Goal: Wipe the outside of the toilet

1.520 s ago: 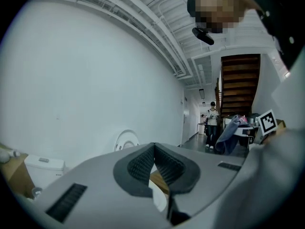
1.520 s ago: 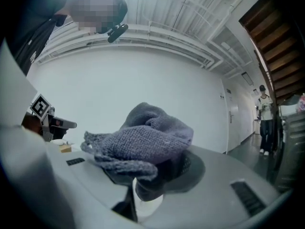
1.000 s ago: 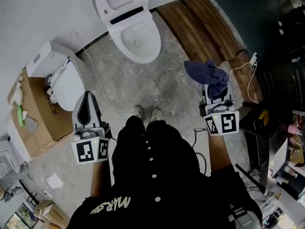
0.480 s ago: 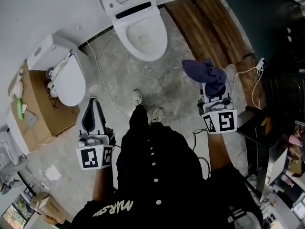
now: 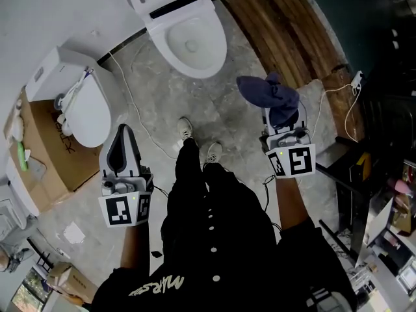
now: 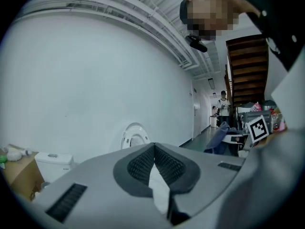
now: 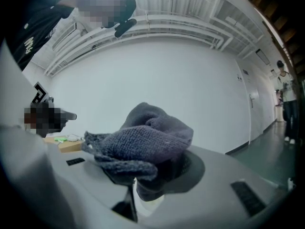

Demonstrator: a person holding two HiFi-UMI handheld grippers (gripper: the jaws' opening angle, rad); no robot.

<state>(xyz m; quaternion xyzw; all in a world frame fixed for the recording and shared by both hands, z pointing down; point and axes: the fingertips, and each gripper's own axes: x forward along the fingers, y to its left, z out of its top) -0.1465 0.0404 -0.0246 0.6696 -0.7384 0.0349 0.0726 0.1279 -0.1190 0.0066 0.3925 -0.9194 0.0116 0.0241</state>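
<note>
A white toilet [image 5: 184, 36] with its lid up stands against the wall at the top of the head view; its lid [image 6: 134, 136] shows small in the left gripper view. My right gripper [image 5: 283, 117] is shut on a dark blue knitted cloth [image 5: 268, 96], which bunches over the jaw tips [image 7: 143, 142]. It hangs above the floor, right of the bowl and apart from it. My left gripper [image 5: 121, 142] is shut with nothing in it [image 6: 155, 163], held low at the left, well away from the toilet.
A second white toilet [image 5: 78, 96] lies beside a cardboard box [image 5: 36, 148] at the left. A white cable [image 5: 136, 119] runs across the concrete floor. Wooden planks [image 5: 286, 38] lie at the right, with dark furniture [image 5: 383, 129] further right. The person's shoes [image 5: 198, 142] stand mid-floor.
The person has stepped forward toward the toilet. Both grippers moved with them; the right one with the cloth shifted slightly left and nearer the bowl.
</note>
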